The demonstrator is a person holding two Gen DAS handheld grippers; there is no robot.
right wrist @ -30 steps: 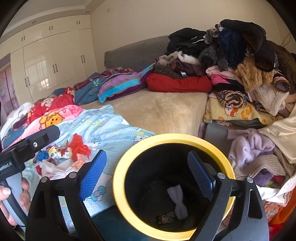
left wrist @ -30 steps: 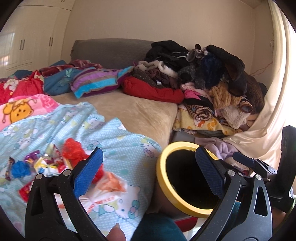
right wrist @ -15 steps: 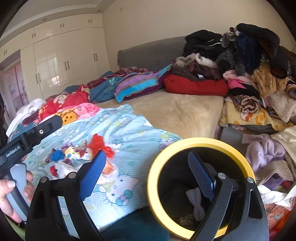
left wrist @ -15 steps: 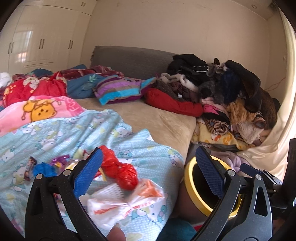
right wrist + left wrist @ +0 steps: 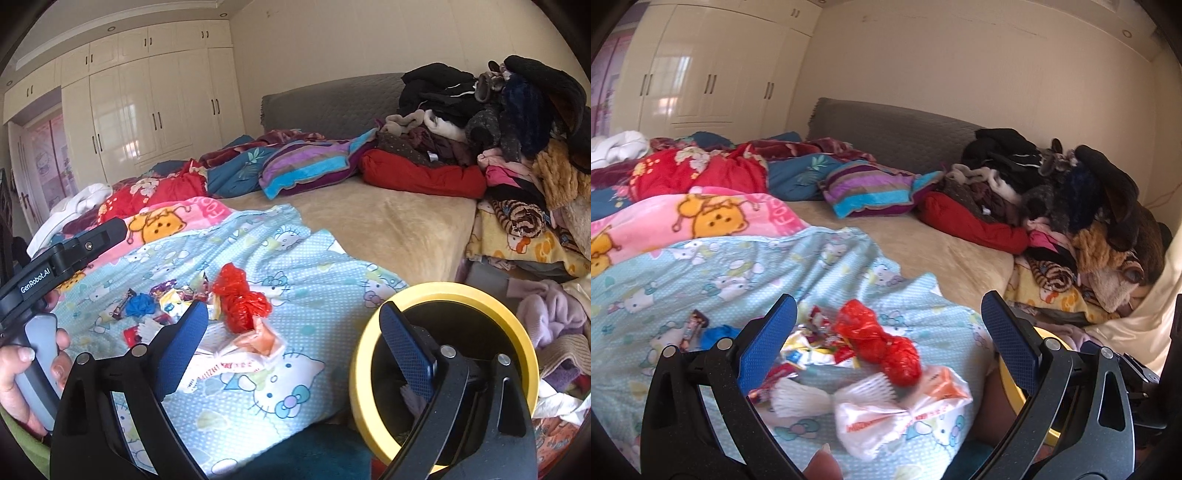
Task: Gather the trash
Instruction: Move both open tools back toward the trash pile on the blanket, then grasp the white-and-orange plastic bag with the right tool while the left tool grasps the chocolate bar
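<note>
Trash lies on the light-blue cartoon blanket [image 5: 746,266]: a crumpled red plastic bag [image 5: 879,341], a white and orange wrapper [image 5: 897,410], a white pleated paper [image 5: 799,397], a blue scrap [image 5: 718,334] and several small candy wrappers [image 5: 812,347]. My left gripper [image 5: 886,343] is open and empty, just in front of this pile. The red bag [image 5: 242,299] and white wrapper [image 5: 236,358] also show in the right wrist view. My right gripper [image 5: 295,350] is open and empty, between the pile and a black bin with a yellow rim [image 5: 443,291] beside the bed.
A tall heap of clothes [image 5: 509,122] fills the bed's right side. Folded blankets and a striped pillow [image 5: 871,188] lie at the back. White wardrobes [image 5: 147,110] stand at far left. More clothes [image 5: 550,314] lie beside the bin.
Both grippers swung left, away from the bin and toward the trash pile. The bin slid to the right of both views. Both stayed open.
</note>
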